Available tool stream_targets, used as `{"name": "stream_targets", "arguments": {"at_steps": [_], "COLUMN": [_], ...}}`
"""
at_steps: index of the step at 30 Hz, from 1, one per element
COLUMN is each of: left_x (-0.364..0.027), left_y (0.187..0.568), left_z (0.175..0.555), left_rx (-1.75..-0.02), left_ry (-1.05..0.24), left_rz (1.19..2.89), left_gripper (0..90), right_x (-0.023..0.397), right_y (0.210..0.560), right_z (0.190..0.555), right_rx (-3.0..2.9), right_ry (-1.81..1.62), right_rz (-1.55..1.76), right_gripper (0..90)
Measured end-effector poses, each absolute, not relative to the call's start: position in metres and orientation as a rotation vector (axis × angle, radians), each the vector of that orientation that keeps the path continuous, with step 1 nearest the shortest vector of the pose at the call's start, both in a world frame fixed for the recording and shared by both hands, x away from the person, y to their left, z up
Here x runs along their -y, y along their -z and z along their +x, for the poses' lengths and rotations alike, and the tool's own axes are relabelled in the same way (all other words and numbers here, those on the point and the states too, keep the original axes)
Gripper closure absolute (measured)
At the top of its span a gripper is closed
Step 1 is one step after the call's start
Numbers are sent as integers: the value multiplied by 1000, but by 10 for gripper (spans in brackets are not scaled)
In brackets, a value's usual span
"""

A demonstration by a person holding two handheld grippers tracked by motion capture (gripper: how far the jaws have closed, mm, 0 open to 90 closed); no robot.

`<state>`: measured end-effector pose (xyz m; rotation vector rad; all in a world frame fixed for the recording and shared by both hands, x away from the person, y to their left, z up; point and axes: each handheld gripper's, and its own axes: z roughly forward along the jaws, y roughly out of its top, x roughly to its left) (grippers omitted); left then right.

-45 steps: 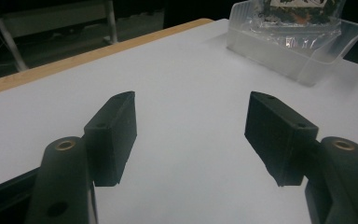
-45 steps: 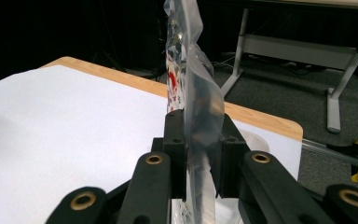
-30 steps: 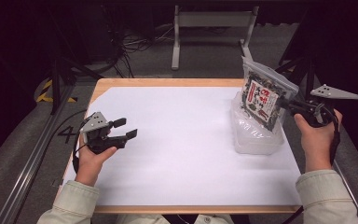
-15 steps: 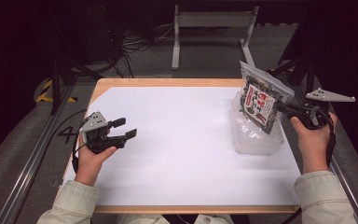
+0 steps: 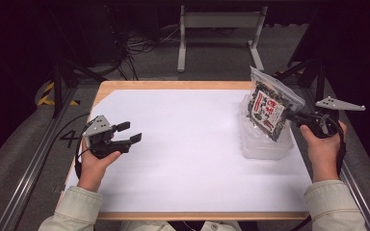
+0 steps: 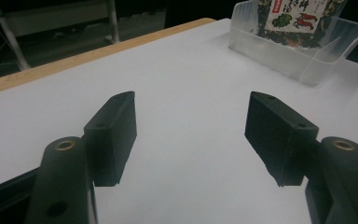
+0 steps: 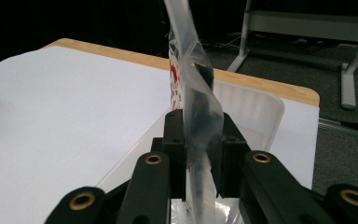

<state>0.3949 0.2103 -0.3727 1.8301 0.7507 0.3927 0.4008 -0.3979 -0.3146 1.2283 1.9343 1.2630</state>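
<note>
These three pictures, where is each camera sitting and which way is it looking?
High view: above the person's side, looking forward and down on the table; both forearms, left gripper and right gripper show.
Left gripper view: rides the left gripper, looking across the table between its open jaws.
Right gripper view: rides the right gripper, jaws shut on the snack bag.
Shared: all three show the snack bag and the clear container.

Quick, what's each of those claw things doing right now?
Left gripper: open, holding nothing.
Right gripper: shut on the snack bag, above the clear tub.
</note>
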Motion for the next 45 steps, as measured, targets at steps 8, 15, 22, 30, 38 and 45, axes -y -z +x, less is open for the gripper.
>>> {"name": "stream_targets", "arguments": {"at_steps": [8, 15, 22, 30, 38, 45], "left_x": [-211, -211, -210, -210, -214, -215], "left_y": [374, 374, 376, 378, 382, 380], "left_z": [395, 396, 396, 395, 391, 383], "left_rx": [-753, -754, -764, -768, -782, -769], "left_ry": [-390, -391, -378, -379, -370, -378], "left_rz": [1830, 1831, 1827, 1841, 1830, 1831], "left_gripper": [346, 346, 345, 338, 334, 331], "right_x": [404, 412, 413, 414, 416, 413], "right_y": [323, 328, 330, 325, 325, 317], "right_z": [396, 394, 394, 392, 382, 362], "right_rx": [-1915, -1902, -1889, -1875, -1860, -1845], "right_ry": [-1289, -1307, -1317, -1320, -1346, -1318], "right_rz": [1231, 1261, 1270, 1274, 1265, 1214], "right_gripper": [779, 777, 772, 649, 444, 370]}}
